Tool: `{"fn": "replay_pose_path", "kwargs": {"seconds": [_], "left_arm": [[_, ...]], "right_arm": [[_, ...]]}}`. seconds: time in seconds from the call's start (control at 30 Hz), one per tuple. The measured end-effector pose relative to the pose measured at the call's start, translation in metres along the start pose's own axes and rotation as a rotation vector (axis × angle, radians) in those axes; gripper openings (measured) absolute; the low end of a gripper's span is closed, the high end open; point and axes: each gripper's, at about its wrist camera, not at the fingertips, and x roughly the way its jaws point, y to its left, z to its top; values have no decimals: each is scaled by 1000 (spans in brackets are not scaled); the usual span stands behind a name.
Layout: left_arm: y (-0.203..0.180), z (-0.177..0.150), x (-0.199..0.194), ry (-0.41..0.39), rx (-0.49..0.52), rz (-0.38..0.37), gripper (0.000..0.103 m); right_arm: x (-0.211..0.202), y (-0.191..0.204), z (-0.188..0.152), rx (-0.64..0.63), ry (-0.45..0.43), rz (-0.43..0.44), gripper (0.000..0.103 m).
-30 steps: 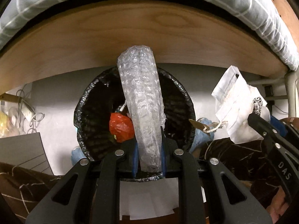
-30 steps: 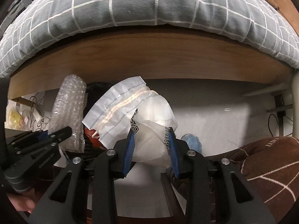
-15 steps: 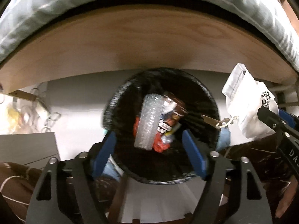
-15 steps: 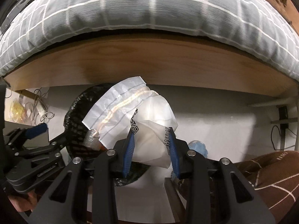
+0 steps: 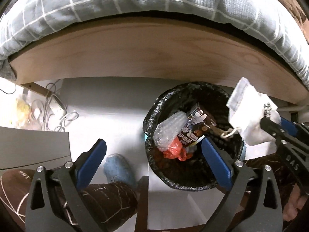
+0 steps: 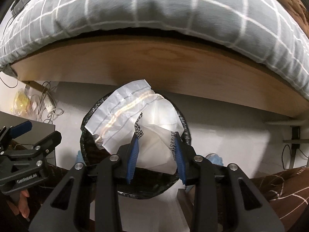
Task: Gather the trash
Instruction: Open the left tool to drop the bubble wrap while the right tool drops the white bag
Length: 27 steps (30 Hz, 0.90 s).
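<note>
Plainly, the right tongs [image 6: 155, 150] pinch a white plastic bag [image 6: 135, 121] at its crumpled lower end, directly over the black-lined bin [image 6: 185, 127]. It looks light, limp and slick — a grip on bunched folds suits it better than on one thin layer. The left tongs [image 5: 152, 162], whose jaws have just been opening, stand wide with nothing between them. The bubble wrap [image 5: 170, 129] lies in the bin — the bag hides most of that from the right view.
</note>
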Motion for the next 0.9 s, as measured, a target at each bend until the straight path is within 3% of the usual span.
{"fn": "replay_pose_path", "kwargs": {"seconds": [0.43,0.6,0.9], "left_arm": [[16,-2,1,2,-36,3,97],[18,0,-3,-11,-45,7,97],[9,2,-20,-41,-29,2,97]], "right_arm": [[12,23,1,-55,27,6,41],[8,21,-1,-49,12,-2,62],[-13,0,-1,-4,-45,-29,91]]}}
